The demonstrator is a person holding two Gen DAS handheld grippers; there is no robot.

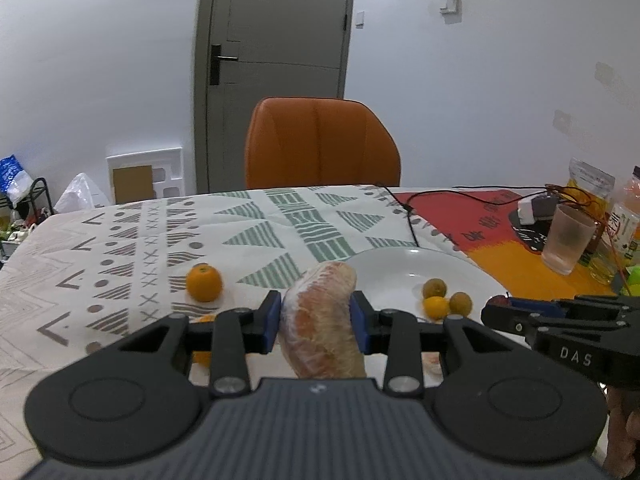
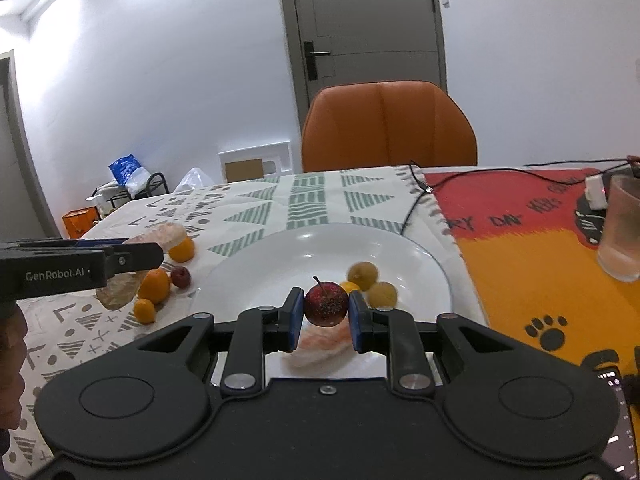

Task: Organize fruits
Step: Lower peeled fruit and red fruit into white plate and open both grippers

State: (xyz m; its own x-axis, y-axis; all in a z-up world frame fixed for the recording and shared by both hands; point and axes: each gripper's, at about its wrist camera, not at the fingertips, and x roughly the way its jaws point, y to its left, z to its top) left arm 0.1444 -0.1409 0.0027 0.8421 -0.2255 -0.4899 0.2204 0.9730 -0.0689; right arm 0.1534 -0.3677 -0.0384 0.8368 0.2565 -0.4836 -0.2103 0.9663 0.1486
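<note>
My left gripper [image 1: 316, 316] is shut on a pomelo segment [image 1: 322, 316] wrapped in film, held above the table left of the white plate [image 1: 384, 276]. My right gripper [image 2: 325, 310] is shut on a small dark red apple [image 2: 326, 304], held over the plate's [image 2: 280, 272] near part. In the plate lie two brownish-yellow round fruits [image 2: 362, 274], a small orange [image 2: 350, 286] and another pomelo segment [image 2: 320, 348]. The left gripper shows at the left of the right wrist view [image 2: 132, 258]. Oranges [image 2: 154, 284] and a small red fruit [image 2: 181, 277] lie on the cloth left of the plate.
A frosted glass [image 2: 620, 232] stands at the right on the red and orange mat. A black cable [image 2: 416, 196] runs past the plate's far side. An orange chair [image 2: 388, 132] stands behind the table. Bottles and a bag [image 1: 588, 184] crowd the far right.
</note>
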